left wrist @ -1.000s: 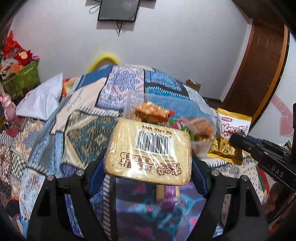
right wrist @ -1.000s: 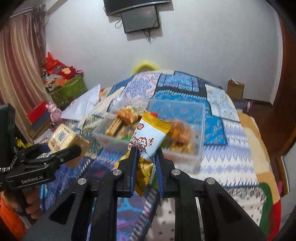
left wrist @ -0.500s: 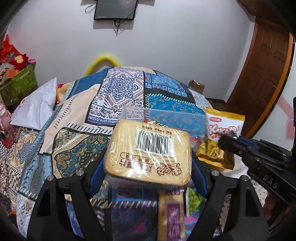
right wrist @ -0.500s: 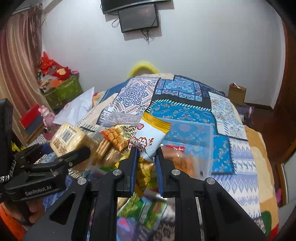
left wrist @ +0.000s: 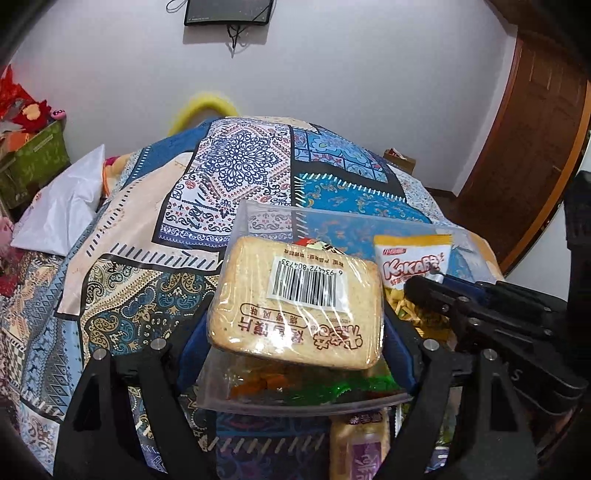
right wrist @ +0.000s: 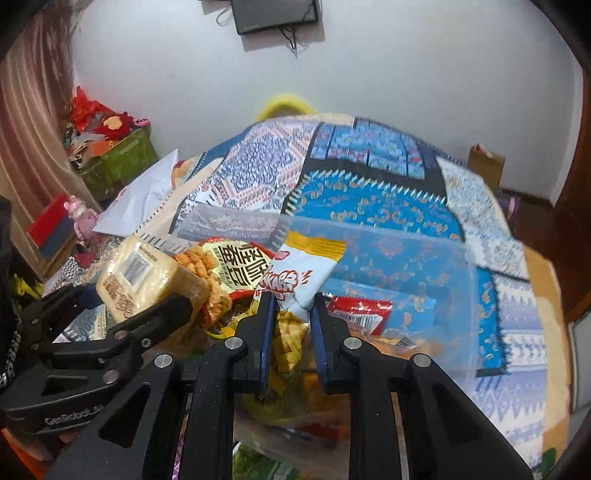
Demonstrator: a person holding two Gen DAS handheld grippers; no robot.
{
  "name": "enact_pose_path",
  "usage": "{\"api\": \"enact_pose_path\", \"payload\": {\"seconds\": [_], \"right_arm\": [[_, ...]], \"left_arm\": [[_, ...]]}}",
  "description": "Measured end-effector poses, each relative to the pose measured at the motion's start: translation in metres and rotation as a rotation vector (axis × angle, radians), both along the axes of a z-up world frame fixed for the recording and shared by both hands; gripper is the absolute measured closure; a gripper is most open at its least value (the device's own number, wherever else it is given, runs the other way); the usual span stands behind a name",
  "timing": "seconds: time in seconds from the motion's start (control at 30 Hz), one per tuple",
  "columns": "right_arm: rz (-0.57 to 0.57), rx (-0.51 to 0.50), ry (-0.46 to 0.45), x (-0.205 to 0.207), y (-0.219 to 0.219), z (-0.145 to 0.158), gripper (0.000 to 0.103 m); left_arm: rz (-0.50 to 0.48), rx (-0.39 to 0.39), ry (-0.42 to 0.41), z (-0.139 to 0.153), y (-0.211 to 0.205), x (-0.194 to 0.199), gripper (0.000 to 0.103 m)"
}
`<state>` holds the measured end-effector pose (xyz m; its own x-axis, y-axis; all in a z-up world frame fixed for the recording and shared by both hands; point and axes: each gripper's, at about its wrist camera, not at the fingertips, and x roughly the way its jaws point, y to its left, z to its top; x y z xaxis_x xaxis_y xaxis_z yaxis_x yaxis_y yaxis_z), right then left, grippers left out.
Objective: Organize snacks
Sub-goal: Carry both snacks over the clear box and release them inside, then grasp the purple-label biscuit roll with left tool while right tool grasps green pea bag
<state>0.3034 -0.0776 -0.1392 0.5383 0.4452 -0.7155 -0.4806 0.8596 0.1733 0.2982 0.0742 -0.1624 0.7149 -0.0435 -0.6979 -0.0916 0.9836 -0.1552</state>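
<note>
Holding a wrapped toast slab (left wrist: pixel 295 306) between wide-set fingers, the left gripper (left wrist: pixel 291 347) now hangs over the clear box (left wrist: pixel 266 218), which sat farther ahead a second ago. Right gripper (right wrist: pixel 291 332), fingers narrow, pinches a chip bag (right wrist: pixel 303 269) above the same box, nearer than before.

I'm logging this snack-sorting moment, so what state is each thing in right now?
Left gripper: jaws shut on the toast pack.
Toast pack: sealed, held above the bin, barcode side up.
Right gripper: jaws shut on the chip bag.
Chip bag: sealed, held upright over the bin.
Clear plastic bin: open, no lid, partly filled with snacks.
Wall screen: dark.
</note>
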Motion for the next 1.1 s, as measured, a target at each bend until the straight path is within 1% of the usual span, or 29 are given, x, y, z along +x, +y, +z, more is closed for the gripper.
{"api": "enact_pose_path", "payload": {"seconds": [0.1,0.17,0.27,0.33,0.37,0.43,0.63,0.8,0.97,1.1], "right_arm": [[0.001,-0.003,0.0,-0.002,0.0,-0.003,0.083],[-0.001,-0.022,-0.001,-0.004,0.001,-0.001,0.08],[0.009,-0.039,0.008,-0.006,0.002,0.003,0.073],[0.007,-0.043,-0.005,-0.012,-0.001,0.009,0.062],[0.003,-0.043,-0.018,-0.016,-0.003,0.013,0.059],[-0.003,-0.042,-0.043,-0.022,-0.008,0.019,0.049],[-0.007,-0.045,-0.088,-0.039,-0.02,0.035,0.048],[-0.005,-0.053,-0.115,-0.056,-0.029,0.044,0.048],[-0.009,-0.051,-0.122,-0.073,-0.037,0.047,0.047],[-0.021,-0.03,-0.109,-0.086,-0.045,0.042,0.045]], "left_arm": [[0.001,0.019,0.011,0.0,-0.001,0.001,0.02],[-0.007,0.018,0.023,0.0,0.0,0.0,0.019],[-0.013,0.0,0.014,0.007,0.001,-0.006,0.018],[-0.014,-0.01,-0.002,0.016,0.003,-0.013,0.018],[-0.014,-0.013,-0.008,0.019,0.003,-0.016,0.018],[-0.015,-0.013,-0.019,0.028,0.003,-0.024,0.018],[-0.018,0.01,-0.042,0.047,-0.001,-0.048,0.018],[-0.036,0.021,-0.046,0.053,-0.007,-0.068,0.018],[-0.048,0.019,-0.019,0.048,-0.014,-0.085,0.018],[-0.058,0.023,0.026,0.032,-0.021,-0.096,0.018]]}}
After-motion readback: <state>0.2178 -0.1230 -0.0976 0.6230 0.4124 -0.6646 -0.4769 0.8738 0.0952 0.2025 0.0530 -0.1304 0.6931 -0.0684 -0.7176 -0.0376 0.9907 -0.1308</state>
